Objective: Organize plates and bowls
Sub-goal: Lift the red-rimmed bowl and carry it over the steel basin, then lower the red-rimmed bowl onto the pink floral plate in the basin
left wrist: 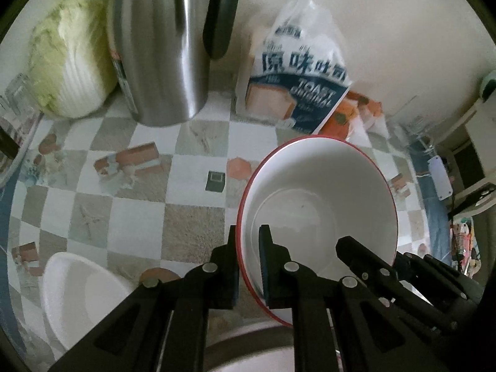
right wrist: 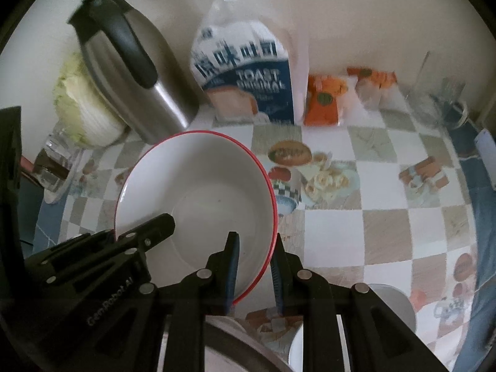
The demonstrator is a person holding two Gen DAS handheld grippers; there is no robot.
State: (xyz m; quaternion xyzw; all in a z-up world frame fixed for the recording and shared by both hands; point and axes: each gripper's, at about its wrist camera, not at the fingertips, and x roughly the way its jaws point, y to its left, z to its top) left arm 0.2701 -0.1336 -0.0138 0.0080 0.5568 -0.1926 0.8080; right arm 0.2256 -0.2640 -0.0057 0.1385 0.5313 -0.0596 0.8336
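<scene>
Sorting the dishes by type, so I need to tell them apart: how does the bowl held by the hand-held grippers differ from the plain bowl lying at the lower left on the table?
The held bowl has a red rim; the other bowl is all white. The held bowl is gripped at its rim on two sides and tilted; the other bowl sits ungripped on the checked tablecloth. Both are white inside and empty.

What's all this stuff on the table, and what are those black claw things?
Red-rimmed bowl: one, white, lifted, gripped at opposite rim edges.
Plain bowl: one, white, near left.
Kettle: one, steel with black handle, at back.
Cabbage: one, pale green, left of kettle.
Toast bag: one, blue and white, by wall.
Orange packets: at least two, right of toast.
Tablecloth: one, checked, with food prints.
Left gripper: black, shut on bowl rim.
Right gripper: black, shut on opposite rim.
</scene>
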